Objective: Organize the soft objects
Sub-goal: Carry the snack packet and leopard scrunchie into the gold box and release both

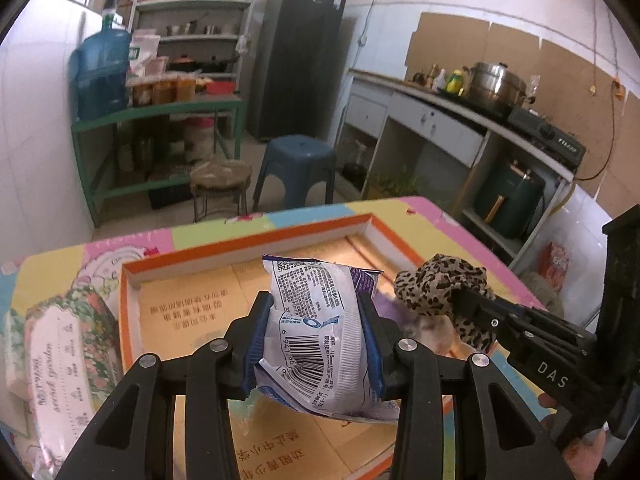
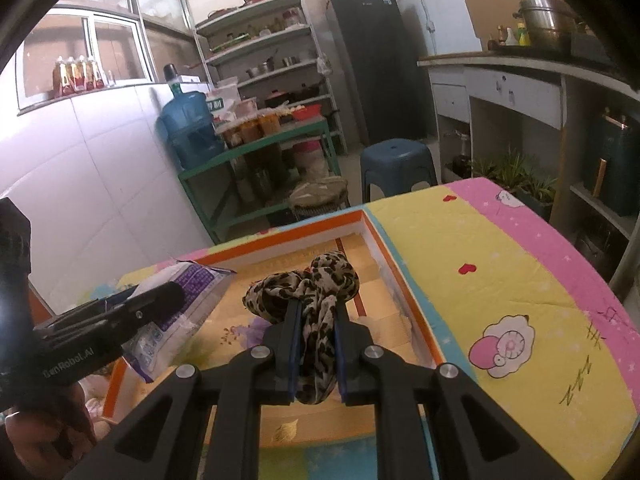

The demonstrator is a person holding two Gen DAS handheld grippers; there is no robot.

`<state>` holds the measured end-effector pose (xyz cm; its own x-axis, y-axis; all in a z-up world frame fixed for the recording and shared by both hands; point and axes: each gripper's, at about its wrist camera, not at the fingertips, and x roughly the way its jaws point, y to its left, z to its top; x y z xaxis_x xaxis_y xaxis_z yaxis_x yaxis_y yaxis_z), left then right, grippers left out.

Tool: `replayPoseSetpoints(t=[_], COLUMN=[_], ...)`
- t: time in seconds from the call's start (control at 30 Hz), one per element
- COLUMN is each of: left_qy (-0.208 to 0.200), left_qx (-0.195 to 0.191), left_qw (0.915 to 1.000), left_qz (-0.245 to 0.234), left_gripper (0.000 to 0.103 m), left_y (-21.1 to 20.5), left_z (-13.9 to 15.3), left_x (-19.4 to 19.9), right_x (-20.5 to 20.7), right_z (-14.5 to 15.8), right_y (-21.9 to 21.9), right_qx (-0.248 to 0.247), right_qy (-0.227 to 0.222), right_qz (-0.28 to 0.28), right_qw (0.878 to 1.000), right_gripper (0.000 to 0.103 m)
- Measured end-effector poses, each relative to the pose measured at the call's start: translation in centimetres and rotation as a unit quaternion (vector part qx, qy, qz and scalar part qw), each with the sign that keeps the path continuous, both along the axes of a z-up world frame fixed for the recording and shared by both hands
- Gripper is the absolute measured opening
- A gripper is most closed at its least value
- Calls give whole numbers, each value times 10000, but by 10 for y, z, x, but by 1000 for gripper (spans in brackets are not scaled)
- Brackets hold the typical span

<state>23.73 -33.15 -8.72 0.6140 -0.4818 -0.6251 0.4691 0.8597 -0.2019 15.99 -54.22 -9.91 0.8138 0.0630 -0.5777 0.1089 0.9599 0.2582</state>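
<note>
My left gripper [image 1: 316,312] is shut on a white and purple plastic packet [image 1: 316,320] with a barcode, held over the shallow orange-rimmed cardboard box [image 1: 248,246]. My right gripper [image 2: 316,312] is shut on a leopard-print scarf [image 2: 316,280], bunched above the box's right half [image 2: 384,240]. In the left wrist view the scarf [image 1: 436,284] and the right gripper [image 1: 468,300] sit just right of the packet. In the right wrist view the packet [image 2: 184,300] and the left gripper [image 2: 160,300] appear at the left.
The box lies on a table under a colourful cartoon-print cloth [image 2: 500,280]. A floral tissue pack [image 1: 64,356] lies left of the box. Beyond the table's far edge stand a blue stool [image 1: 296,168], a round stool [image 1: 220,180], a green rack and a kitchen counter.
</note>
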Motion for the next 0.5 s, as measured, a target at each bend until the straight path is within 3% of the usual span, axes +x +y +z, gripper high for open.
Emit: replayPoseSetpoints(t=[0.1, 0.17, 0.23, 0.3, 0.4, 0.5], left_qy=[169, 291, 322, 335, 264, 144], left_qx=[29, 39, 37, 73, 110, -6], left_qw=[9998, 9996, 9995, 9994, 9995, 9997], left_qz=[-33, -21, 20, 54, 112, 173], left_gripper=[43, 44, 46, 50, 70, 74], left_y=[-1, -2, -3, -3, -4, 1], left_z=[-11, -17, -21, -23, -24, -20], left_x=[6, 10, 11, 11, 10, 7], right_x=[4, 4, 4, 4, 2, -1], right_z=[-6, -9, -13, -14, -15, -14], right_y=[0, -2, -2, -2, -1, 0], right_qx=[-7, 47, 99, 86, 53, 34], right_qy=[37, 14, 19, 39, 58, 68], right_qz=[-34, -12, 21, 40, 50, 25], right_qw=[10000, 10000, 9999, 9999, 10000, 10000], right_gripper=[17, 42, 59, 62, 62, 62])
